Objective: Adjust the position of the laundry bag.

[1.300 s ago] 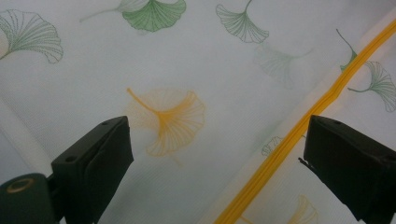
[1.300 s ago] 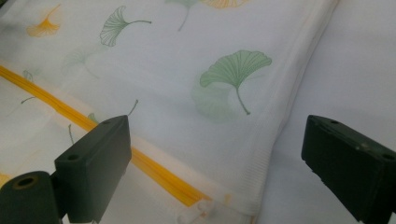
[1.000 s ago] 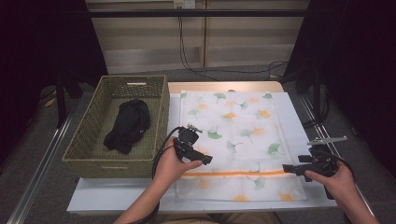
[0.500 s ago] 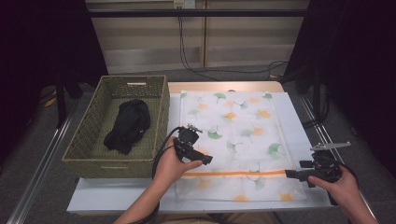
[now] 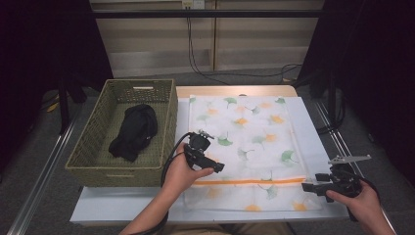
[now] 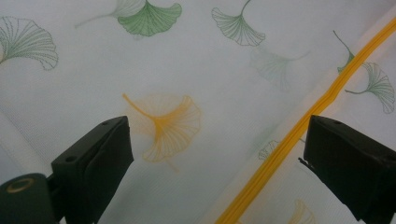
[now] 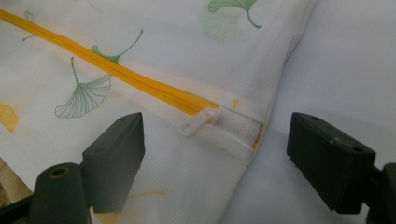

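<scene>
At the table's near edge, two hand-held grippers work one leaf-printed mesh bag [image 5: 244, 142] lying flat beside one wicker basket [image 5: 93, 142]. The right gripper [image 5: 307, 186], jaws wide and just closing, frames the white zipper pull [image 7: 200, 122] at the bag's corner, gripping nothing. The left gripper [image 5: 219, 168] hovers open over the orange zipper [image 6: 299, 133]. Bare tabletop [image 5: 313, 122] borders the bag's right side.

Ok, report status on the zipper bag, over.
Both grippers open: left gripper over mesh bag, right gripper jaws closing toward zipper pull. Nothing gripped. Nothing in the way.
</scene>
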The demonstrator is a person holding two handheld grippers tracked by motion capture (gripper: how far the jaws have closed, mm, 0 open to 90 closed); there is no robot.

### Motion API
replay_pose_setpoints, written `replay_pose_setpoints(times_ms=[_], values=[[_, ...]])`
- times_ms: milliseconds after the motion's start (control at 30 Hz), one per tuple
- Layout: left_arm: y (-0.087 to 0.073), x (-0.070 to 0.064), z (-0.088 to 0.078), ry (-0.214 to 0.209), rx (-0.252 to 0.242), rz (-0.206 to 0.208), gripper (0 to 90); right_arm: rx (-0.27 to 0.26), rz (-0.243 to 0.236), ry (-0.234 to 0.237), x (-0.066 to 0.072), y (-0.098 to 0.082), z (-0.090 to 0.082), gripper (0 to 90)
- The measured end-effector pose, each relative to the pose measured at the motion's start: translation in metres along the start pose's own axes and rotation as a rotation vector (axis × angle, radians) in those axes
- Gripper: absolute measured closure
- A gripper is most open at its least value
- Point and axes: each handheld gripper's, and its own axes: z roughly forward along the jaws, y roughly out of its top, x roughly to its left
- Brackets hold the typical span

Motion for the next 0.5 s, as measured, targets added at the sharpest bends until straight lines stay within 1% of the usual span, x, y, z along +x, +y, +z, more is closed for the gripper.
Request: replay_pose_setpoints(times_ms=[67, 100, 133, 167, 233, 300, 333, 367, 400, 433, 500], values=[[0.0004, 0.0000, -0.0001, 0.000, -0.003, -0.001, 7.5, 0.002, -0.003, 0.003, 0.0000, -0.0019, 0.0005, 21.8], [0.0004, -0.0007, 0.0003, 0.001, -0.009, -0.011, 7.6, 0.003, -0.010, 0.000, -0.0001, -0.0031, 0.0008, 23.1], [0.0006, -0.0005, 0.0001, 0.001, -0.006, -0.006, 7.6, 0.006, -0.018, 0.000, -0.0004, -0.0040, 0.0010, 24.7], [0.0006, -0.0014, 0.0008, 0.000, -0.017, -0.015, 7.6, 0.010, -0.022, 0.001, -0.0006, -0.0048, 0.0011, 25.8], [0.0006, -0.0020, 0.0010, 0.002, -0.016, -0.014, 7.6, 0.012, -0.015, -0.003, -0.0003, -0.0057, 0.0011, 26.0], [0.0011, -0.0035, 0.0013, 0.000, -0.018, -0.014, 7.6, 0.014, -0.027, -0.008, -0.0007, -0.0075, 0.0012, 29.3], [0.0016, -0.0031, 0.0003, -0.001, -0.001, 0.000, 7.6, 0.010, -0.027, -0.008, -0.0003, -0.0081, 0.0012, 30.5], [0.0016, -0.0031, 0.0003, -0.001, -0.001, 0.000, 7.6, 0.010, -0.027, -0.008, -0.0003, -0.0081, 0.0012, 30.5], [0.0018, -0.0035, 0.0007, -0.002, -0.004, 0.006, 7.6, 0.014, -0.038, -0.008, 0.0010, -0.0084, 0.0009, 34.1], [0.0019, -0.0040, 0.0011, -0.002, -0.005, 0.008, 7.6, 0.018, -0.041, -0.016, 0.0020, -0.0087, 0.0007, 35.7], [0.0019, -0.0047, 0.0017, -0.002, -0.007, 0.006, 7.6, 0.022, -0.066, -0.030, 0.0041, -0.0089, 0.0010, 39.4]])
